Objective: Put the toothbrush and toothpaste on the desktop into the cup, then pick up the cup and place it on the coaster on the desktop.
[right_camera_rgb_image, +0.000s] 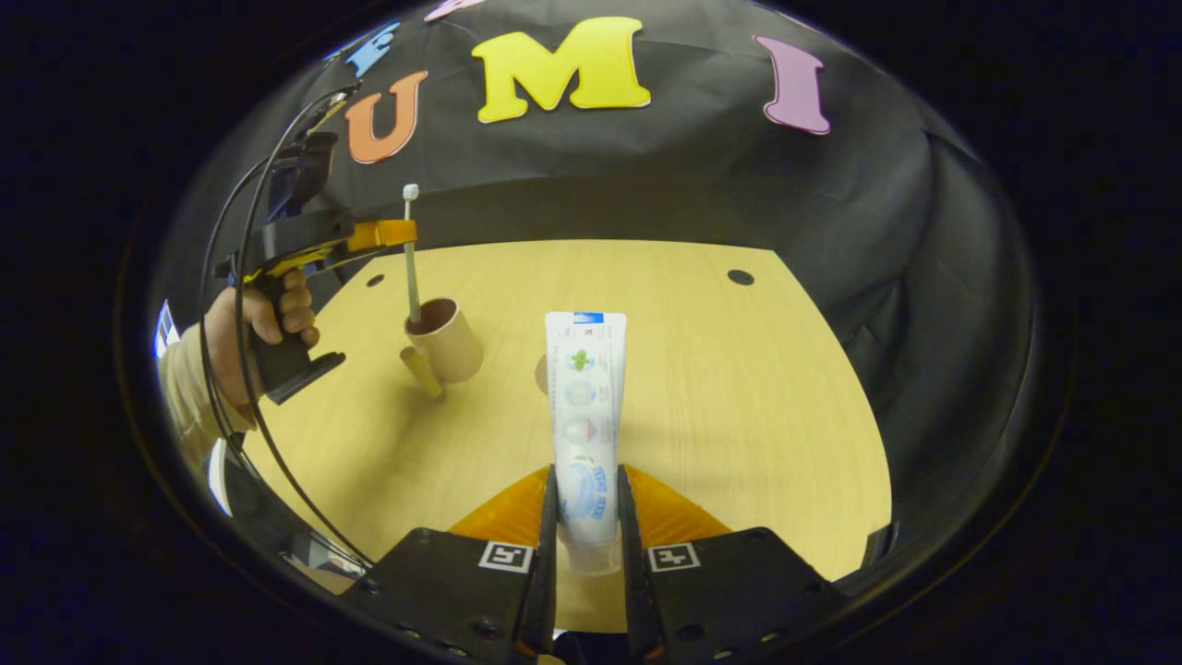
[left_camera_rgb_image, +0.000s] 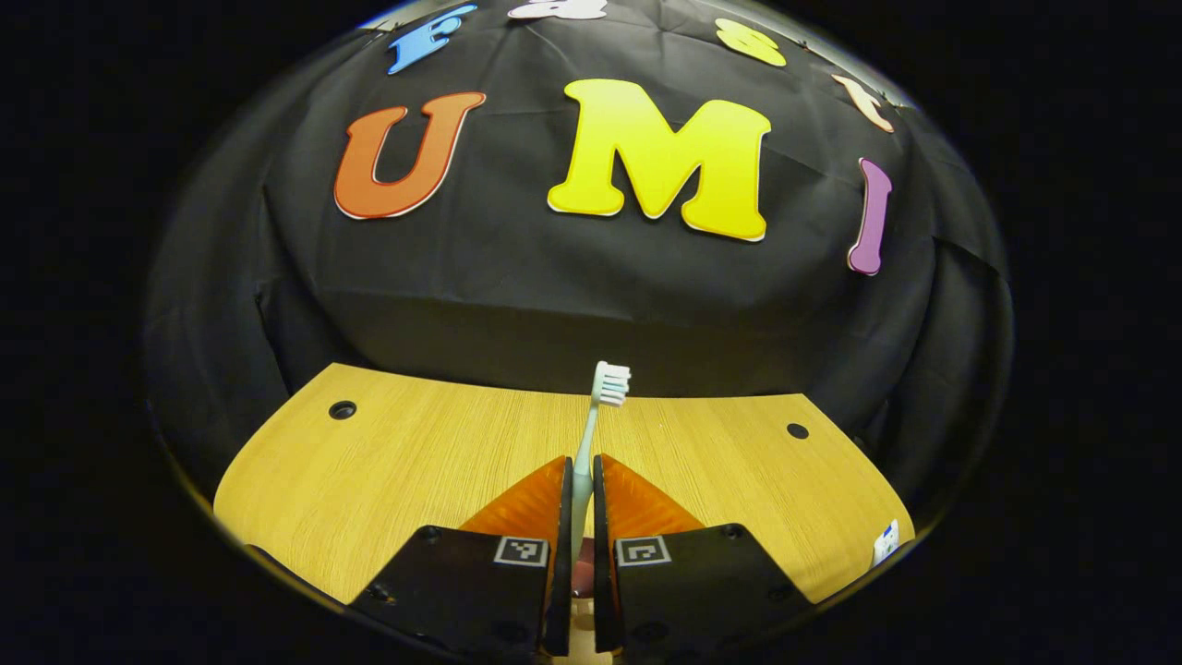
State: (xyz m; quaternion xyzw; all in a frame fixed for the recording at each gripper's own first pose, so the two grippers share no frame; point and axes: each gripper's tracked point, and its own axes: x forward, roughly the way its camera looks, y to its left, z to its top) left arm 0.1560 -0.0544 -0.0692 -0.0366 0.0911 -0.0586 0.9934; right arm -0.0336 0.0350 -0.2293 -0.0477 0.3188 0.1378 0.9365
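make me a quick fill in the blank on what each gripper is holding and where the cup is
1. The left gripper is shut on the ____.
2. The right gripper is shut on the ____.
3. In the right gripper view, the toothbrush hangs with its lower end just above the mouth of the ____.
4. The cup stands upright on the wooden ____.

Missing words: toothbrush; toothpaste; cup; desk

No legible txt anywhere. Toothpaste (right_camera_rgb_image: 584,416) carries blue print + small round pics, too blurred to read. Square b/w code tags (left_camera_rgb_image: 522,550), no chars, sit at 6 o'clock on left gripper (left_camera_rgb_image: 582,462) & right gripper (right_camera_rgb_image: 585,471).
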